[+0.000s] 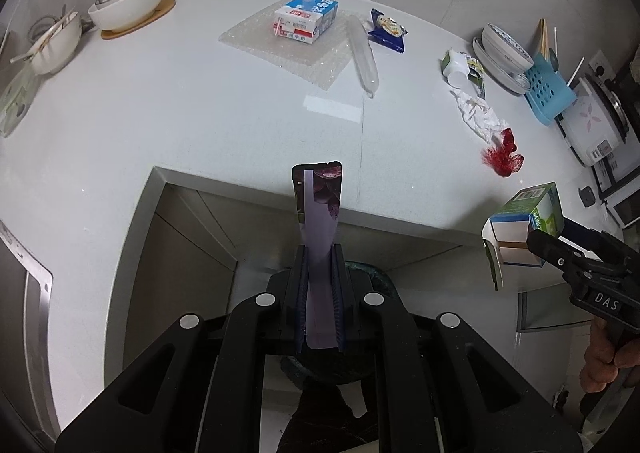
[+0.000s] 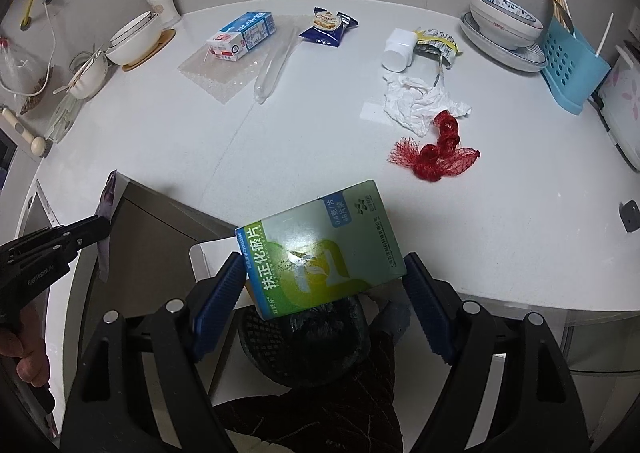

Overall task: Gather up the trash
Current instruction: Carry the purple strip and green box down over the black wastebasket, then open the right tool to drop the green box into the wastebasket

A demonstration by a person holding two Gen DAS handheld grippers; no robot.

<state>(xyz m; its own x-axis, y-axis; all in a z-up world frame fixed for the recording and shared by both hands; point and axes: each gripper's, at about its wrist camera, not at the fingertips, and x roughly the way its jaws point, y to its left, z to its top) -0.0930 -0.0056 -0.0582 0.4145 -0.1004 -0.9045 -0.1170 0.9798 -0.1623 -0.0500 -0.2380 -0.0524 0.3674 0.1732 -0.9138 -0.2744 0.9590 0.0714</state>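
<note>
Left tongs (image 1: 320,277) clenched on a flat purple wrapper (image 1: 318,209), standing upright between the pads, out past the worktop (image 1: 200,113) edge and above a dark mesh bin (image 2: 304,337) seen below. Right tongs (image 2: 320,293) spread wide around a green medicine box (image 2: 320,245), held tilted with 1 end flap open; left pad touching the box end, right pad looking just clear of it, so possibly mid-release over that same bin; hard to be sure.

Judging progress: 2 pieces off the worktop and poised over the bin, neither yet dropped in. Bin contents too dark to make out.

Left on the worktop, from near to far: red mesh netting (image 2: 436,157), touching a crumpled white tissue (image 2: 420,105); just beyond, a white bottle (image 2: 398,49) lying on its side beside a torn yellow-green packet (image 2: 438,45); further back, a blue snack bag (image 2: 326,27), a clear plastic tube (image 2: 274,67), and a blue-and-white milk carton (image 2: 242,37) resting on a sheet of bubble wrap (image 2: 216,75). Roughly 8 items remaining.

Bowls (image 2: 134,39), a patterned bowl on a plate (image 2: 502,19) and a blue rack (image 2: 572,65) at the edges, probably not trash. Early in the task, by this look.
</note>
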